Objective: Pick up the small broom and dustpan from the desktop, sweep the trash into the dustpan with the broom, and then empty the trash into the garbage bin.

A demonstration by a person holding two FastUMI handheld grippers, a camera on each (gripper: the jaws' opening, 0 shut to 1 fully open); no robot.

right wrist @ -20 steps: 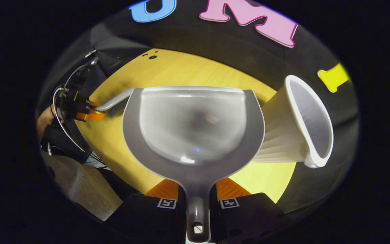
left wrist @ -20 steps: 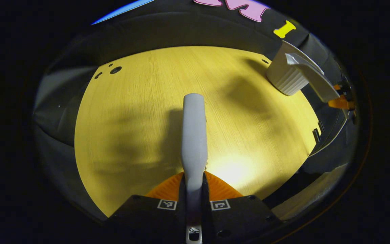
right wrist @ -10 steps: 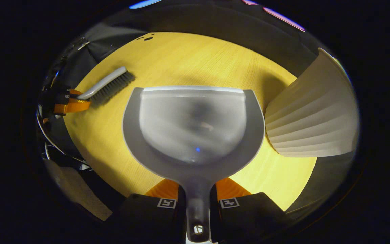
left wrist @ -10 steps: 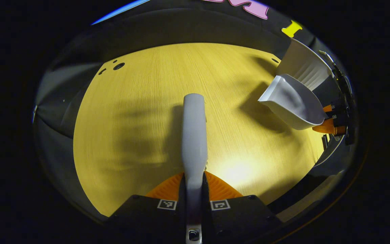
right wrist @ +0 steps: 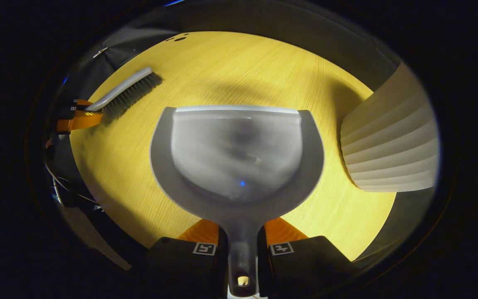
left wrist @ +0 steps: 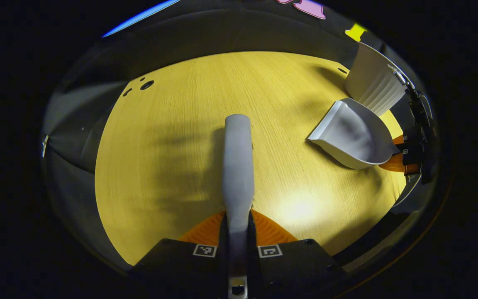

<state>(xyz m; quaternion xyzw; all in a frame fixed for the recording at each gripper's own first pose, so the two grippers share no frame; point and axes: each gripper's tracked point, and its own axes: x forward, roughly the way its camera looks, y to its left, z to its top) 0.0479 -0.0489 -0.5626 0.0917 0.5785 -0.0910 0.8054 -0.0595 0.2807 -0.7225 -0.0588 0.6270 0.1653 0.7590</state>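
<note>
The grey small broom points away from me, and my left gripper is shut on its handle above the yellow wooden desktop. The grey dustpan looks empty, with my right gripper shut on its handle. In the left gripper view the dustpan sits low at the desk's right side, its lip towards the middle, just in front of the white ribbed garbage bin. In the right gripper view the broom and left gripper are at far left. The bin stands to the right.
Small dark holes mark the desktop's far left corner. Black cloth walls close in the desk on every side. Cables hang beside the right gripper at the desk's right edge.
The dustpan has come away from the bin's mouth and dropped level, low over the desk. The right gripper view has tilted down. The broom has barely moved.
</note>
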